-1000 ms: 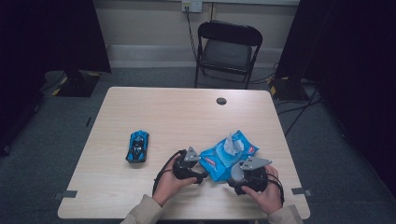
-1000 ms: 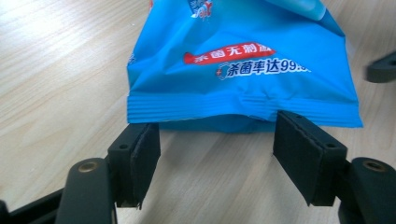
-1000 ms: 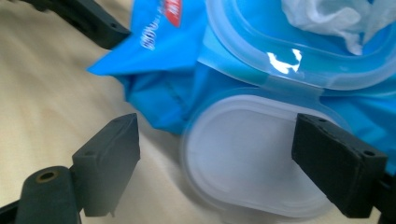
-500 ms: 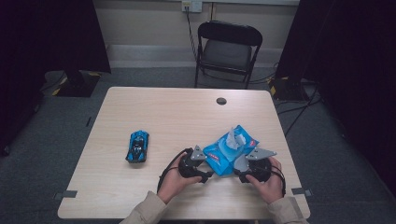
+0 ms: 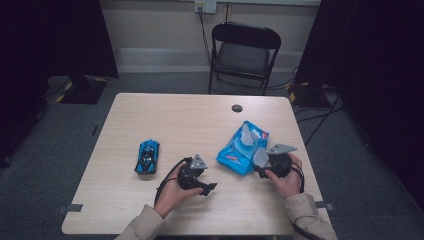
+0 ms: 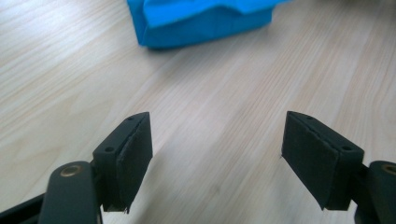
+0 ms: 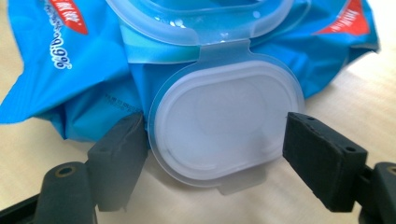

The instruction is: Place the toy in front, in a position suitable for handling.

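Note:
A blue pack of wet wipes (image 5: 235, 152) lies right of the table's middle with its translucent flip lid (image 7: 224, 130) folded open toward my right gripper. My right gripper (image 7: 215, 158) is open, one jaw on each side of that lid; the left jaw's edge shows through the lid's rim. In the high view the right gripper (image 5: 261, 170) sits at the pack's near right end. My left gripper (image 6: 217, 158) is open over bare wood, and the pack's corner (image 6: 205, 18) lies a short way ahead of it. Seen from above, the left gripper (image 5: 209, 188) rests left of the pack.
A blue toy car (image 5: 147, 156) stands on the left half of the wooden table (image 5: 175, 120). A small dark round cap (image 5: 237, 108) sits near the far edge. A black folding chair (image 5: 243, 52) stands behind the table, and cables lie on the floor to the right.
My left gripper has pulled back from the pack's left edge, toward the person. The right gripper and the pack have shifted slightly farther from the person.

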Demonstrator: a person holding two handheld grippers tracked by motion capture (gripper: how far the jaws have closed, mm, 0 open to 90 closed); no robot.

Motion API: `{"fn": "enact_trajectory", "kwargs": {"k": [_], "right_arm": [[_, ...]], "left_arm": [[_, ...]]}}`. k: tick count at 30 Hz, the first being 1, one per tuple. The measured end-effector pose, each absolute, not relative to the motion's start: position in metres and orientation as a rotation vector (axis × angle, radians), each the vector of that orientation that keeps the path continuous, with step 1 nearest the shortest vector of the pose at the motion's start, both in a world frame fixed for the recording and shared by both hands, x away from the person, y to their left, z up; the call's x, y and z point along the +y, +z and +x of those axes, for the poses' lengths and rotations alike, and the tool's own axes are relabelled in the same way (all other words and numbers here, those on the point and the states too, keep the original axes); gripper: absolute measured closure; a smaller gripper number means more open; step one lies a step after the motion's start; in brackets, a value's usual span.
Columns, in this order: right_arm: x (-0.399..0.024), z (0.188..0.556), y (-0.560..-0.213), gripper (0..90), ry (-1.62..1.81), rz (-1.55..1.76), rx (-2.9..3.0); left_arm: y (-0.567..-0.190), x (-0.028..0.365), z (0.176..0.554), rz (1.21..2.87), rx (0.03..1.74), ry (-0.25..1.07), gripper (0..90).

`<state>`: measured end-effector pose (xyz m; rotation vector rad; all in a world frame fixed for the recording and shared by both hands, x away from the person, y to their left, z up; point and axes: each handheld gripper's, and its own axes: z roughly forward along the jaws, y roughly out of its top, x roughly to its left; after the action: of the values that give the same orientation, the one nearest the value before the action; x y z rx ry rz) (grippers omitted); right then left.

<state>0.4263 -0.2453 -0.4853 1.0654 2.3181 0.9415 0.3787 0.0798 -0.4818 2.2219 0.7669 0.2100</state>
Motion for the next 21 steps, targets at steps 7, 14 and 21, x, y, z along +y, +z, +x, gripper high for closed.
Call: {"fn": "enact_trajectory", "kwargs": {"k": [7,14,21], "right_arm": [[-0.245,0.451,-0.483,21.7,0.906,1.089,2.302],[-0.25,0.443,-0.483,20.4,0.965,1.106,2.301],[-0.258,0.405,-0.485,18.0,0.967,1.095,2.354]], "left_arm": [[-0.48,0.09,0.377,2.214,0.785,0.215,23.1],[-0.475,0.099,0.375,2.191,0.807,0.228,21.8],[-0.467,0.11,0.372,2.167,0.863,0.254,19.5]]}}
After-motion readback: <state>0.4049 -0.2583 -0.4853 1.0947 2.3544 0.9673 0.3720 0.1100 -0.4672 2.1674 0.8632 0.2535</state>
